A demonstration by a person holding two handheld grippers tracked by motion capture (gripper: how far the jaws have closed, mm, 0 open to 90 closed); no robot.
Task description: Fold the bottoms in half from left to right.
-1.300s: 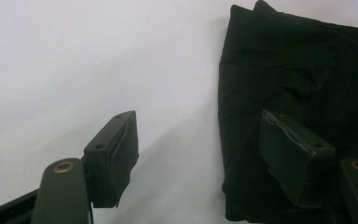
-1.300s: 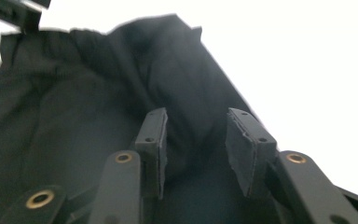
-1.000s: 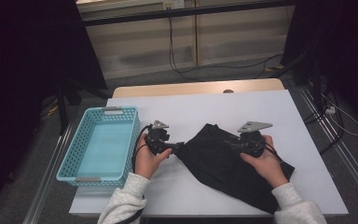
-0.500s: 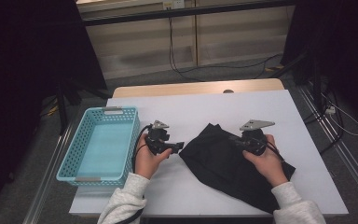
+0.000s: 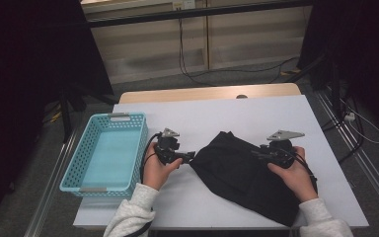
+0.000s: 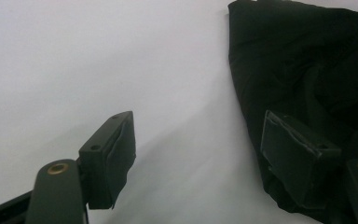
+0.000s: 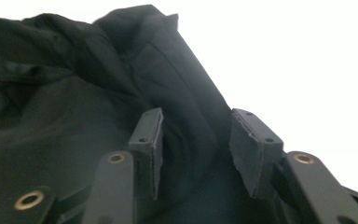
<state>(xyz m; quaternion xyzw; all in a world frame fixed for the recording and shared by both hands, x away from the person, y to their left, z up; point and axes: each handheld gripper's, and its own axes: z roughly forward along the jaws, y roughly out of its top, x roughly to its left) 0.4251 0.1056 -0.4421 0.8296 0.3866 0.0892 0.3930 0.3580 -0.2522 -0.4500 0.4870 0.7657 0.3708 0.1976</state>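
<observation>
A crumpled black cloth (image 5: 246, 175) lies on the white table (image 5: 217, 113), right of centre. My left gripper (image 5: 190, 157) rests at the cloth's left edge and is open. In the left gripper view (image 6: 198, 126) bare table lies between the jaws, and the far jaw sits over the edge of the cloth (image 6: 307, 70). My right gripper (image 5: 256, 153) is on the cloth's upper right part. Its jaws have just been opening, and in the right gripper view (image 7: 196, 116) they stand apart astride a raised fold of the cloth (image 7: 74, 93), pads not pressing it.
A light blue plastic basket (image 5: 128, 117) stands empty at the table's left edge, close to my left hand. Bare white table stretches behind the cloth to the far edge. Cables lie on the floor beyond the table.
My right gripper has shifted a little to the right on the cloth, and its jaws have parted. The left gripper has stayed where it was.
</observation>
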